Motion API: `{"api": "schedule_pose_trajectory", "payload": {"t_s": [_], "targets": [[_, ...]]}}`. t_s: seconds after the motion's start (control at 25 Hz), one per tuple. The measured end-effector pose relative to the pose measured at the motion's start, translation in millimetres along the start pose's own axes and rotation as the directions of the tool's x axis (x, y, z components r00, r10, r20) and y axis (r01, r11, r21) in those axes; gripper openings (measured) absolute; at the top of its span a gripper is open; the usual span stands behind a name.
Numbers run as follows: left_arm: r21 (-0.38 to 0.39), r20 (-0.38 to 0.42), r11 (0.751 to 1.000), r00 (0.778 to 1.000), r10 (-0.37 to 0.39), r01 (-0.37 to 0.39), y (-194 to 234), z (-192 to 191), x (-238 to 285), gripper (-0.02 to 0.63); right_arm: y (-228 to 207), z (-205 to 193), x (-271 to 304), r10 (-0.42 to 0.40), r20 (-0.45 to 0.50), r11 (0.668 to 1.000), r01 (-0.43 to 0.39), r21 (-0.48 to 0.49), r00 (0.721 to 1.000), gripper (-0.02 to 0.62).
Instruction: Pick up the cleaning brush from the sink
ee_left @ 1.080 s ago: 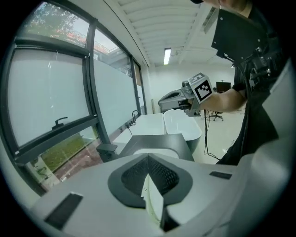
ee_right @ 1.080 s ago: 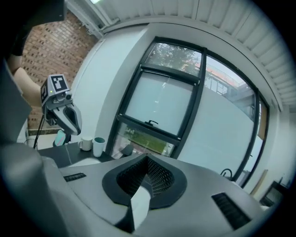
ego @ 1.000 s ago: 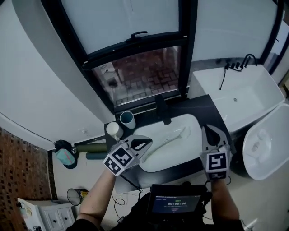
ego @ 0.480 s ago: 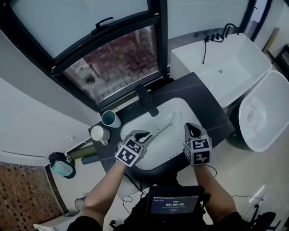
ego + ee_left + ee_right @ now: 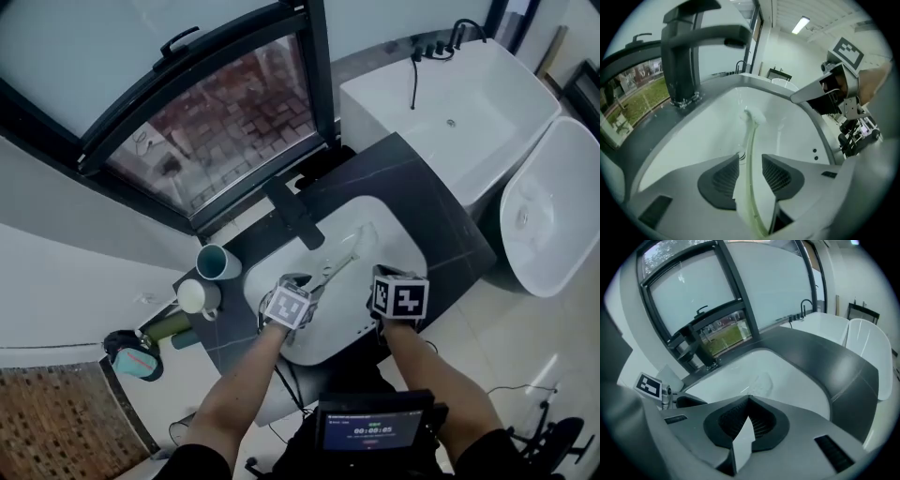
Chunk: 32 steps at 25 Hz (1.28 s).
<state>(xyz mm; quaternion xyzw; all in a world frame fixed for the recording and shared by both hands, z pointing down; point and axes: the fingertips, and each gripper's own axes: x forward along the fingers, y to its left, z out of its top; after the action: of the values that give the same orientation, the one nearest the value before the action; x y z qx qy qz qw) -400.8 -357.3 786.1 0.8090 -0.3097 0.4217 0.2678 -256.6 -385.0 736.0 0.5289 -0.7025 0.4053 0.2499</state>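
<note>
A pale cleaning brush lies slantwise in the white sink, its head toward the black faucet. My left gripper is down in the basin at the brush's near end. In the left gripper view its jaws are opening, and the brush handle runs between the pads without being pressed; the brush head lies ahead. My right gripper hangs over the sink's front right part. In the right gripper view its jaws are shut with nothing between them.
Two cups stand on the dark counter left of the sink. A black-framed window rises behind the faucet. A white bathtub and another white basin stand to the right.
Both grippers have dropped from above the counter down to the sink. The left jaws, shut before, have opened around the brush handle. The right gripper has rolled.
</note>
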Motion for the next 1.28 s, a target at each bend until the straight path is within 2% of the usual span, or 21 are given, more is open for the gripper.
{"api": "schedule_pose_trajectory", "payload": {"t_s": [0.08,0.24,0.44,0.56,0.68,0.8,0.84,0.96,1.28], "targets": [[-0.016,-0.038,1.0,0.999,-0.016,0.016,5,-3,19,0.175,-2,-1,18,0.0,-0.035,0.999,0.001,0.053,0.999,-0.005],[0.007,-0.104,0.999,0.994,-0.04,0.04,16,-8,50,0.175,2,-4,53,0.004,-0.107,0.993,0.009,0.119,0.994,-0.005],[0.013,-0.161,0.998,0.985,-0.065,0.067,20,-20,76,0.175,9,-4,78,0.019,-0.126,0.996,-0.008,0.087,0.992,-0.004],[0.014,-0.188,0.997,0.979,-0.077,0.081,21,-26,90,0.175,3,-4,86,-0.003,-0.148,0.998,0.013,0.064,0.989,-0.003],[0.023,-0.194,0.996,0.978,-0.078,0.084,24,-26,98,0.175,-3,-5,90,-0.042,-0.17,0.996,0.054,0.066,0.985,-0.004],[0.015,-0.198,0.996,0.977,-0.078,0.082,27,-25,101,0.168,-6,-6,94,-0.045,-0.18,0.993,0.065,0.103,0.983,-0.005],[0.005,-0.21,0.996,0.974,-0.083,0.086,26,-29,103,0.134,-8,-7,96,-0.045,-0.184,0.991,0.066,0.113,0.982,-0.004],[0.019,-0.214,0.996,0.973,-0.081,0.087,25,-29,108,0.094,-16,-11,101,-0.051,-0.196,0.99,0.075,0.12,0.979,-0.005],[-0.025,-0.217,0.997,0.973,-0.075,0.071,25,-30,110,0.084,-16,-11,102,-0.027,-0.188,0.99,0.053,0.134,0.982,-0.005]]}}
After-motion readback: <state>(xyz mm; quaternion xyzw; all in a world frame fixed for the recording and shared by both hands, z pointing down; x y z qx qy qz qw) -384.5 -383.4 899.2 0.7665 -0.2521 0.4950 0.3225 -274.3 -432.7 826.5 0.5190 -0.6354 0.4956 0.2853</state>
